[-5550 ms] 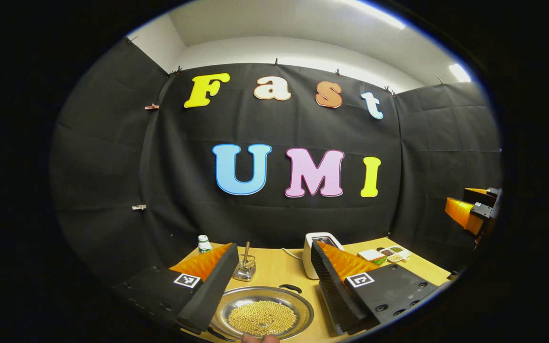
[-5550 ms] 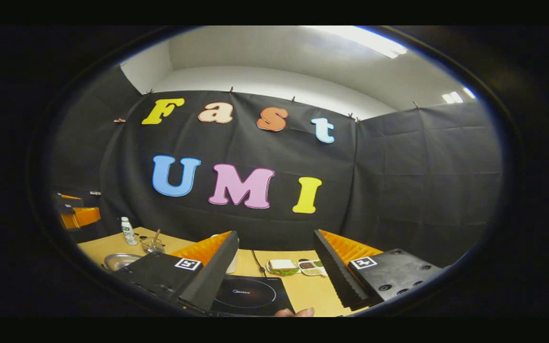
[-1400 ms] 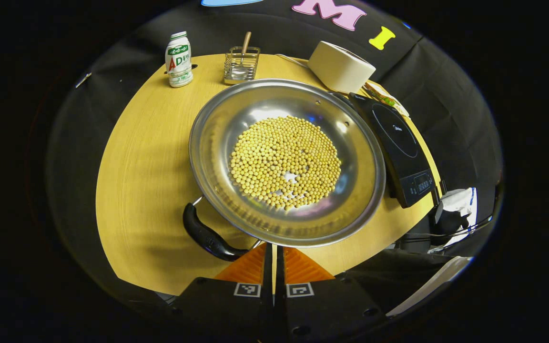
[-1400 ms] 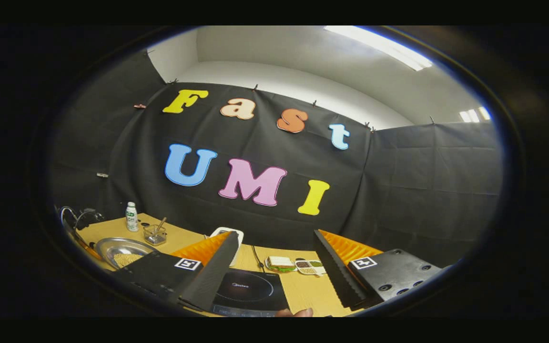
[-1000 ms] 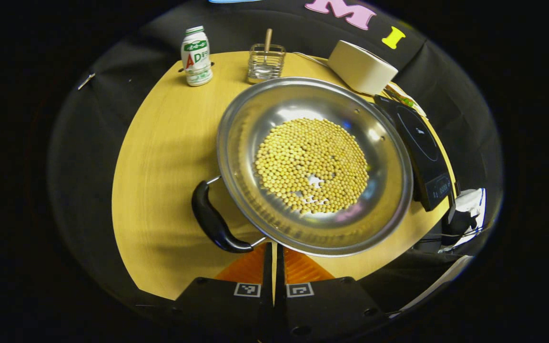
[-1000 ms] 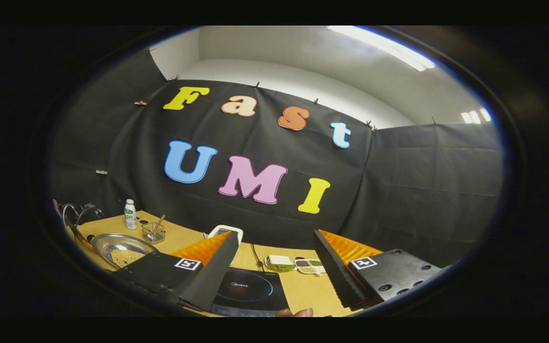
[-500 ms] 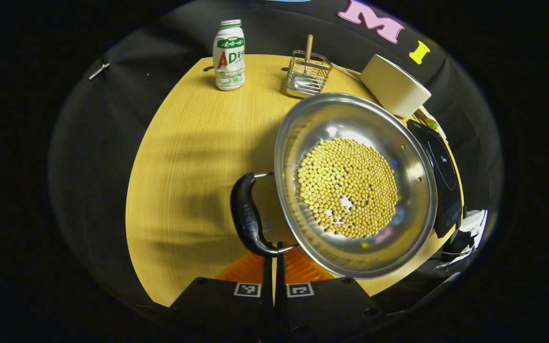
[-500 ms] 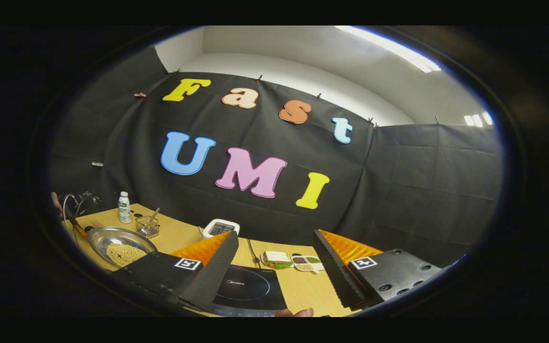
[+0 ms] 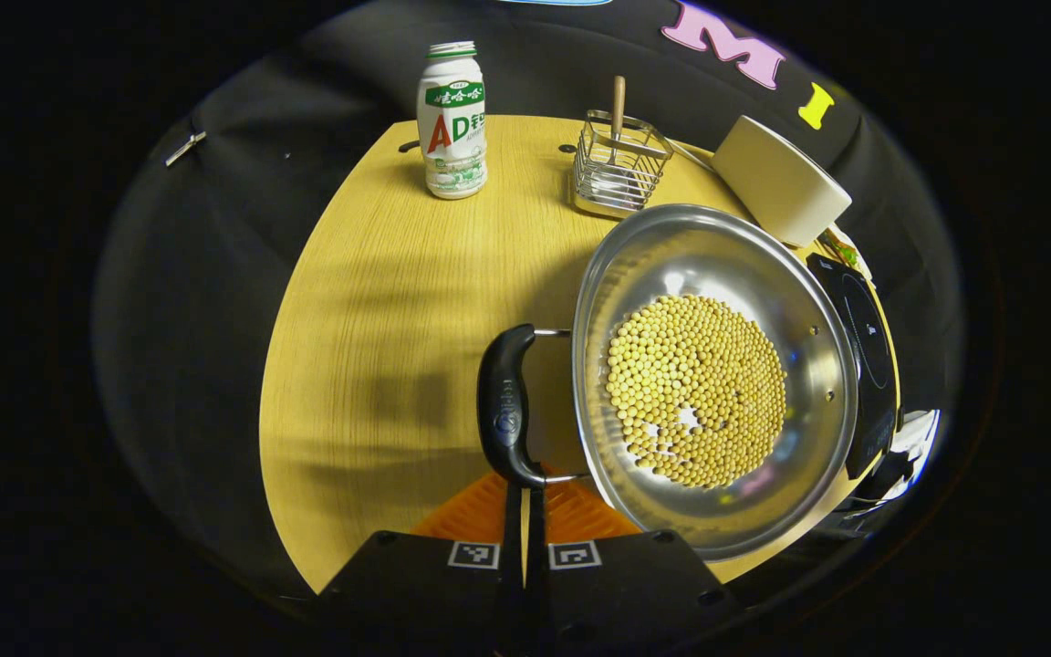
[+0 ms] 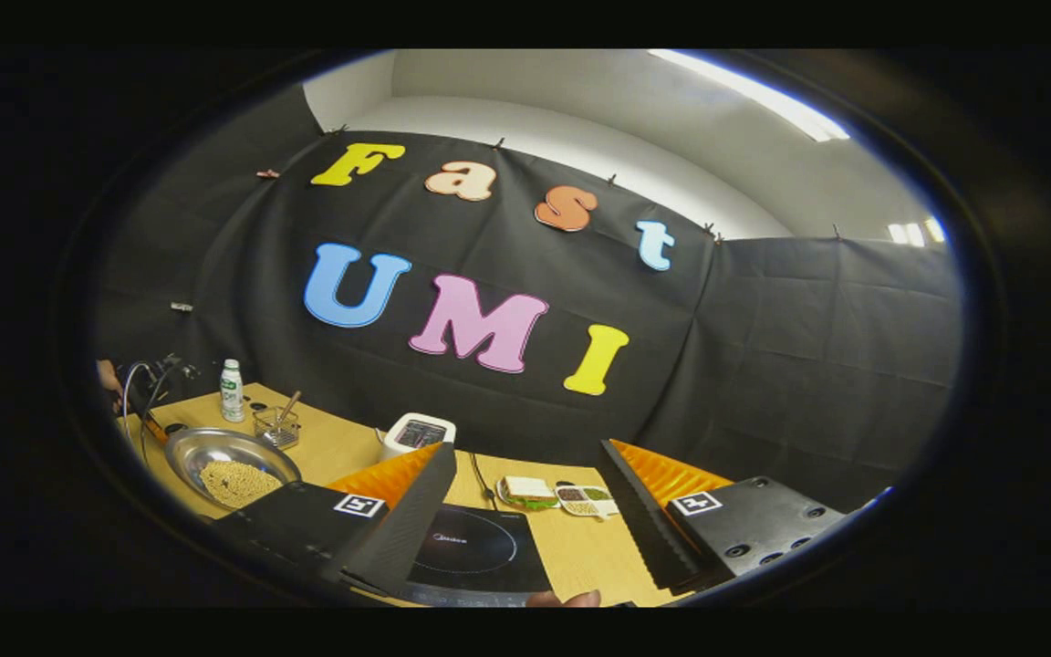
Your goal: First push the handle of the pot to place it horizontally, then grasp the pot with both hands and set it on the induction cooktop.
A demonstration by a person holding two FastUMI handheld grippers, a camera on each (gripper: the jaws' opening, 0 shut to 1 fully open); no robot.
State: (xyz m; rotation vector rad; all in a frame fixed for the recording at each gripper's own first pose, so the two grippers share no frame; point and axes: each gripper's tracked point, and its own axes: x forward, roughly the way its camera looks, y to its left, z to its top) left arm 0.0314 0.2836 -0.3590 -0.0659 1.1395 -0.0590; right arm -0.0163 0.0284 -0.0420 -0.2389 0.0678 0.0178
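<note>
In the left gripper view we look down on the wooden worktop (image 9: 370, 301). Our left gripper (image 9: 525, 497) sits at the bottom centre of the frame with its fingers (image 9: 489, 502) clenched together, holding nothing; their tips lie just at the near end of the pot's black handle (image 9: 505, 406), and we cannot tell whether they touch it. The steel pot (image 9: 717, 374) fills the right half of the frame, its floor covered with soybeans (image 9: 697, 391). The handle stands at the pot's left side, running up and down in the frame. At the right edge, just beside the pot, lies the black induction cooktop (image 9: 868, 347). Along the top of the frame stand a white drink bottle (image 9: 452, 119), a wire basket (image 9: 619, 164) with a wooden stick upright in it, and a cream-coloured appliance (image 9: 781, 192).

In the right gripper view our right gripper (image 10: 525, 525) is at the bottom of the frame, its fingers (image 10: 407, 525) released and spread wide, gripping nothing. Between them, lower centre, lies the induction cooktop (image 10: 475, 552). The pot (image 10: 226, 461) with its beans rests on the worktop (image 10: 343, 447) at the lower left, well apart from this gripper. Behind the pot stand the bottle (image 10: 232, 391) and the basket (image 10: 276, 427). Past the cooktop we see the cream appliance (image 10: 416, 433), a sandwich (image 10: 521, 491) and a small divided dish (image 10: 587, 498).
</note>
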